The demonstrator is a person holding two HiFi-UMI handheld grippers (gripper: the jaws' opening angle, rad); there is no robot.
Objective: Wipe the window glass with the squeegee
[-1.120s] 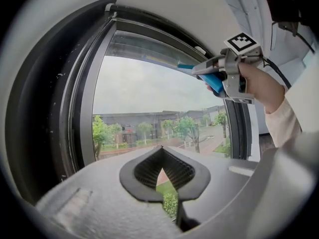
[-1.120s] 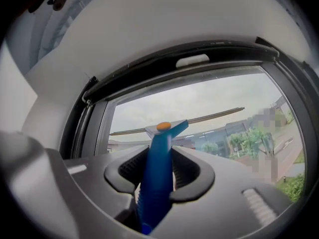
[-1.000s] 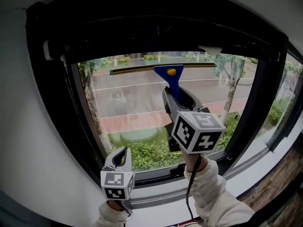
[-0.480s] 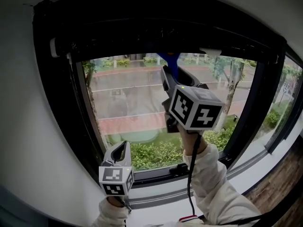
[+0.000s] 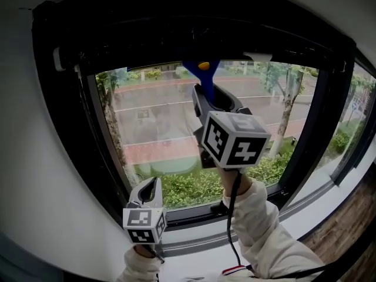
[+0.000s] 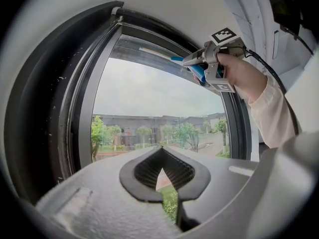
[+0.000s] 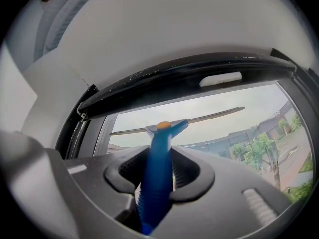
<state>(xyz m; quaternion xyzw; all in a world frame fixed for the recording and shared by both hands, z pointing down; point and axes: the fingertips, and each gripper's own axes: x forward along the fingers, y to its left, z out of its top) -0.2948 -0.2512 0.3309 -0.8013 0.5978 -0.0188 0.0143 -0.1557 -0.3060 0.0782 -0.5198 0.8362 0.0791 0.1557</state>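
Observation:
A blue-handled squeegee (image 5: 203,70) stands upright against the window glass (image 5: 158,134), its head at the glass's top edge. In the right gripper view its handle (image 7: 157,163) runs up between the jaws to the long thin blade (image 7: 209,115), which lies across the top of the pane. My right gripper (image 5: 210,98) is shut on that handle, raised high at the window's middle. My left gripper (image 5: 153,187) hangs low near the bottom left corner of the frame, shut with nothing in it (image 6: 160,176). From the left gripper view the right gripper (image 6: 209,66) shows up high.
A thick black window frame (image 5: 76,128) surrounds the glass, with a white latch (image 5: 258,57) on its top bar. Below runs the white sill (image 5: 194,245). White wall lies to the left, and a second window (image 5: 352,128) to the right.
My right gripper has lifted the squeegee from a little below the top of the glass up to the top edge and shifted slightly left. The left gripper has barely moved.

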